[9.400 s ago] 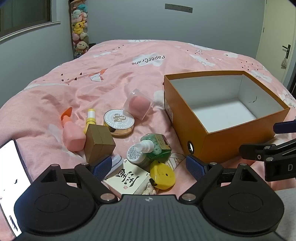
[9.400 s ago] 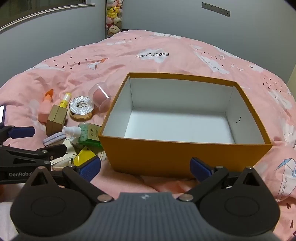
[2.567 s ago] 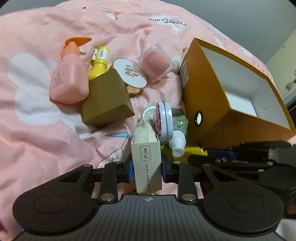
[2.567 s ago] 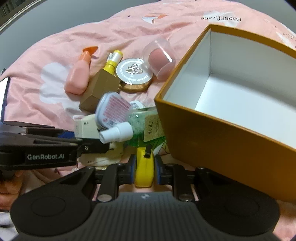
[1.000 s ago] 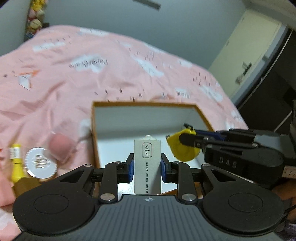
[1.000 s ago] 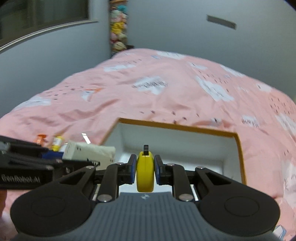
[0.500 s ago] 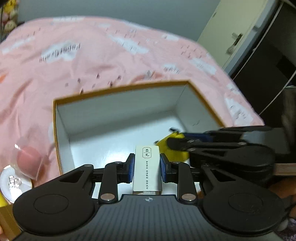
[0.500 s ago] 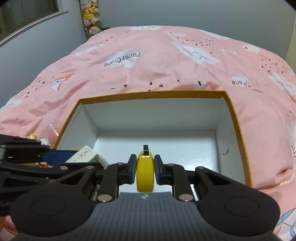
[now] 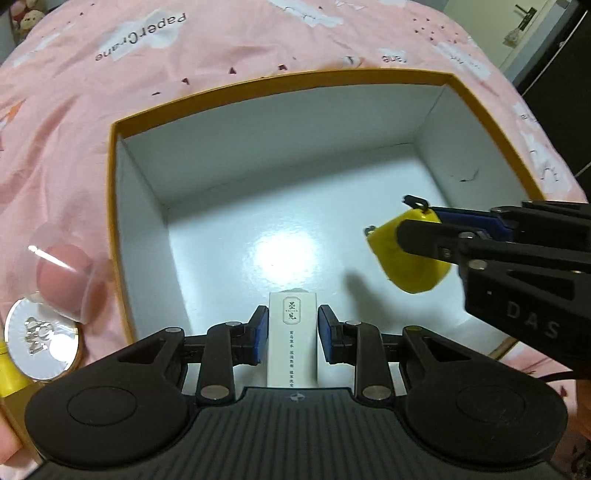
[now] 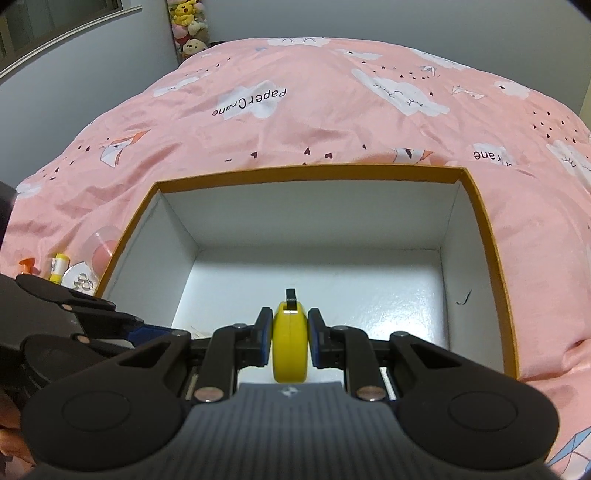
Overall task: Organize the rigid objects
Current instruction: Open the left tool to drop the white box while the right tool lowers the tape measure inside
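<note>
Left hand-held gripper [image 9: 291,334] clamped on white carton [image 9: 293,338], right hand-held gripper [image 10: 290,341] clamped on yellow tape measure [image 10: 290,345]; both poised inside orange box [image 9: 112,177], apart, likely for separate drop spots.

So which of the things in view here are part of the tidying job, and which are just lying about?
Part of the job:
- orange box
- white carton in left gripper
- yellow case in right gripper
- round compact
- pink sponge case

Lying about:
- pink duvet
- plush toys
</note>
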{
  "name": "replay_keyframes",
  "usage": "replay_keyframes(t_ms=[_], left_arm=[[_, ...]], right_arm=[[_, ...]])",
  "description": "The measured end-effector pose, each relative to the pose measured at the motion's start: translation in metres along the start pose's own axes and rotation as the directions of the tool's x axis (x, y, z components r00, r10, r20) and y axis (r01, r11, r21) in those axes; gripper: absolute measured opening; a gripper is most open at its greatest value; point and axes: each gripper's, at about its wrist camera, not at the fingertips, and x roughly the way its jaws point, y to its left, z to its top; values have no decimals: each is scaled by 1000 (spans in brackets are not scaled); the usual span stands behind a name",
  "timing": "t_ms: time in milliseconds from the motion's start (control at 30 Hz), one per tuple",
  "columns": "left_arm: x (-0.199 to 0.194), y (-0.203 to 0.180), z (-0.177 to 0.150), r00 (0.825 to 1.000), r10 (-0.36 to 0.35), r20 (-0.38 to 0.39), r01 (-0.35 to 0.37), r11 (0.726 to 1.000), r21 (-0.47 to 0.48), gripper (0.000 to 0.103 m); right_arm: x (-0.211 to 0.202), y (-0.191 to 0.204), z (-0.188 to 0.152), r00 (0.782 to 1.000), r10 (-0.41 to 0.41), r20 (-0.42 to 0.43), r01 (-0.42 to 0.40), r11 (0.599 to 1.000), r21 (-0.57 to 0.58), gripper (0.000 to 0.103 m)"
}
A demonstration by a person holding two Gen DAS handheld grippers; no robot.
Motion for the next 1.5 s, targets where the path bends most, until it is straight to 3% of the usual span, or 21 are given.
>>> replay_keyframes(t_ms=[133, 233, 300, 467, 567, 700, 933, 1100, 1333, 1500], left_arm=[[-6, -4, -3, 997, 72, 39, -73, 997, 33, 37], [-13, -12, -8, 976, 193, 103, -203, 974, 101, 37], [-15, -13, -10, 969, 221, 114, -235, 964, 122, 37], [-23, -4, -12, 973, 190, 133, -202, 976, 85, 37], [-40, 8, -5, 977, 107, 187, -116, 992, 41, 37], [-71, 35, -5, 958, 26, 287, -19, 999, -28, 37], [-83, 75, -11, 934, 97, 343, -35, 983, -182, 42], [-76, 88, -20, 940, 66, 336, 16, 971, -237, 42], [-71, 89, -39, 943, 85, 323, 4, 964, -266, 42], [-69, 85, -50, 939, 104, 328, -11, 961, -275, 48]], right_arm=[[0, 2, -1, 1000, 3, -2, -3, 1000, -2, 18], [-2, 4, -2, 1000, 2, -3, -2, 1000, -11, 18], [-2, 4, -2, 1000, 1, -4, -1, 1000, -17, 19], [-1, 6, -3, 1000, 7, -11, -7, 1000, -22, 19], [-1, 8, -3, 1000, 11, -17, -11, 1000, -30, 19], [2, 11, -1, 999, 30, -31, -31, 999, -34, 19], [20, 24, 1, 995, 72, -70, -73, 997, -17, 19], [42, 41, -3, 986, 85, -141, -90, 996, -26, 19], [52, 46, -10, 978, 100, -183, -102, 995, 0, 20], [56, 33, -14, 967, 106, -234, -99, 994, 41, 20]])
